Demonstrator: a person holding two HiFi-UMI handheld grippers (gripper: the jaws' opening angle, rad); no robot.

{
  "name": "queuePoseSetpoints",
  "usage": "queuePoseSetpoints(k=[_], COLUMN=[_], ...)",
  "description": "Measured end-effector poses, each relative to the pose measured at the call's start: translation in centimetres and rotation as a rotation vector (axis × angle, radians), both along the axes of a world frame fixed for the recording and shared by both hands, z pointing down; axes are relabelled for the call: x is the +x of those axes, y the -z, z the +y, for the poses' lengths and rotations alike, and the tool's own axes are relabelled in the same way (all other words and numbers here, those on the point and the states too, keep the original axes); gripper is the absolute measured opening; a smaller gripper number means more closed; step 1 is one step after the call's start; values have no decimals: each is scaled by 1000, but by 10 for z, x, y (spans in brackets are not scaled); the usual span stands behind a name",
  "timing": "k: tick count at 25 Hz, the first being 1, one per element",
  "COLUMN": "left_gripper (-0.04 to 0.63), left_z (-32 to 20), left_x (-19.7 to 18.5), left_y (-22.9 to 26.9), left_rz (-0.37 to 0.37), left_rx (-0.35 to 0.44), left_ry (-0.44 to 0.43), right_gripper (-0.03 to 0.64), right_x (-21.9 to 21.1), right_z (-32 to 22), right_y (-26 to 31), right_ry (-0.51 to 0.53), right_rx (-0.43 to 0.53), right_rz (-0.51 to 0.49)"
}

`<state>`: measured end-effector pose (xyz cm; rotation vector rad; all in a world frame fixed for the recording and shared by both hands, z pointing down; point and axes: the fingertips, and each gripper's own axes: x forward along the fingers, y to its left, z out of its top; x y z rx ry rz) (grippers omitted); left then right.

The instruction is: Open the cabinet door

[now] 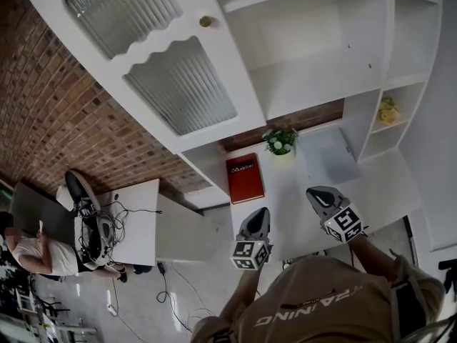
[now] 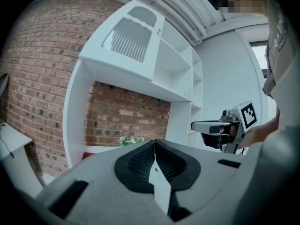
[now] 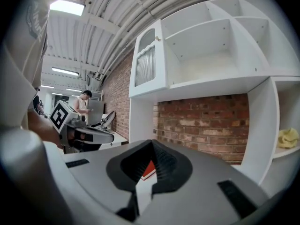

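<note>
Low in the frame, left gripper (image 1: pixel 260 215) and right gripper (image 1: pixel 318 195) hang clenched on nothing, well below the door (image 1: pixel 164 70), already swung wide at upper left, so opening looks done and next is probably only drawing clear.

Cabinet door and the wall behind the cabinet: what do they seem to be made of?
Cabinet door: white-painted frame, probably wood or board, smooth matte. Its panes: ribbed, translucent, likely glass or acrylic. Wall: rough red-brown brick with pale mortar joints.
</note>
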<state>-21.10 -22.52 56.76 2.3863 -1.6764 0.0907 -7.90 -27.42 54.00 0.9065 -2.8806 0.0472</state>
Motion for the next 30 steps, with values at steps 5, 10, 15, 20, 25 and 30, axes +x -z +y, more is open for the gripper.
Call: queuePoseSetpoints(k=[5, 10, 15, 20, 25, 30], left_gripper=[9, 9, 9, 9, 184, 196], left_z=[-3, -9, -11, -13, -16, -17], left_x=[-5, -15, -21, -17, -12, -20], left_y=[6, 7, 9, 10, 8, 8], left_rz=[5, 9, 24, 26, 33, 16], left_rx=[15, 22, 24, 21, 13, 22], left_ry=[6, 35, 55, 42, 24, 58], right_gripper=[12, 12, 12, 12, 12, 12], right_x=[0, 2, 2, -2, -4, -8], right_z=[-1, -1, -6, -2, 2, 2], right_y=[17, 5, 2, -6, -17, -17], right_ry=[5, 25, 28, 42, 53, 60], right_rx=[42, 13, 0, -22, -55, -51], right_rz=[-30, 2, 5, 8, 5, 1])
